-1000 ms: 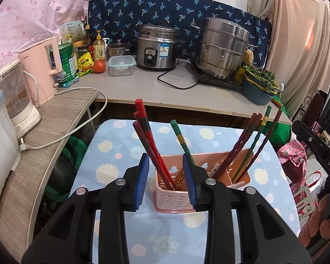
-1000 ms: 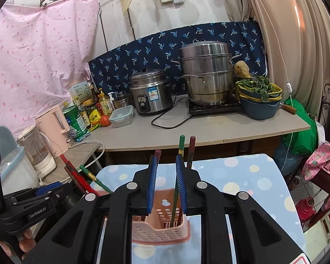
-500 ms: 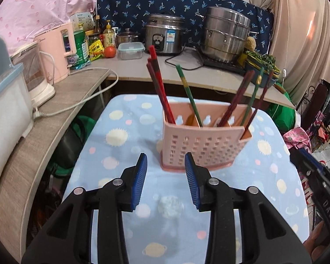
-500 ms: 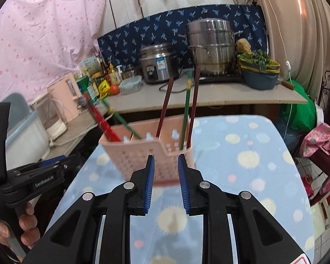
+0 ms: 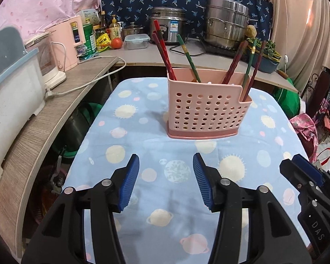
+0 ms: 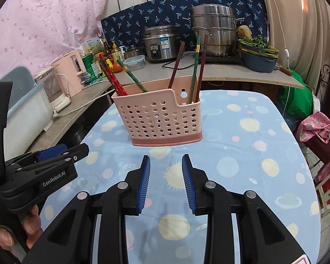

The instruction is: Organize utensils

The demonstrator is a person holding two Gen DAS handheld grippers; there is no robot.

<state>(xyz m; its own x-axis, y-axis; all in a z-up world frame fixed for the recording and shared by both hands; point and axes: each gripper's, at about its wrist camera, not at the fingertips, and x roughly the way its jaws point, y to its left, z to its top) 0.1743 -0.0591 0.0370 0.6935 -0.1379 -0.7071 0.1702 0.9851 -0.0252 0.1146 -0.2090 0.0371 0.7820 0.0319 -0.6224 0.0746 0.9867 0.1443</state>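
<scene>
A pink perforated utensil basket [image 5: 206, 107] [image 6: 162, 118] stands upright on the blue planet-print tablecloth [image 5: 178, 189] [image 6: 242, 149]. Red chopsticks [image 5: 162, 50] [image 6: 112, 77] and a green one [image 5: 188, 58] lean in its left part. Dark red and green chopsticks [image 5: 248, 63] [image 6: 197, 66] stand in its right part. My left gripper [image 5: 166, 180] hovers over the cloth well short of the basket, its jaws opening with nothing between them. My right gripper [image 6: 166, 180] is likewise back from the basket, jaws opening and empty. The left gripper [image 6: 55, 156] also shows in the right wrist view.
A wooden side shelf [image 5: 44, 118] on the left carries a white and blue box [image 5: 8, 88] and a pink kettle [image 5: 66, 41]. The counter [image 6: 242, 72] behind holds a rice cooker [image 5: 168, 25], steel steamer pots [image 6: 213, 30] and a bowl of greens [image 6: 258, 59].
Both grippers have drawn back and down from the basket, which now stands farther ahead. Their jaws have widened, the left more than the right.
</scene>
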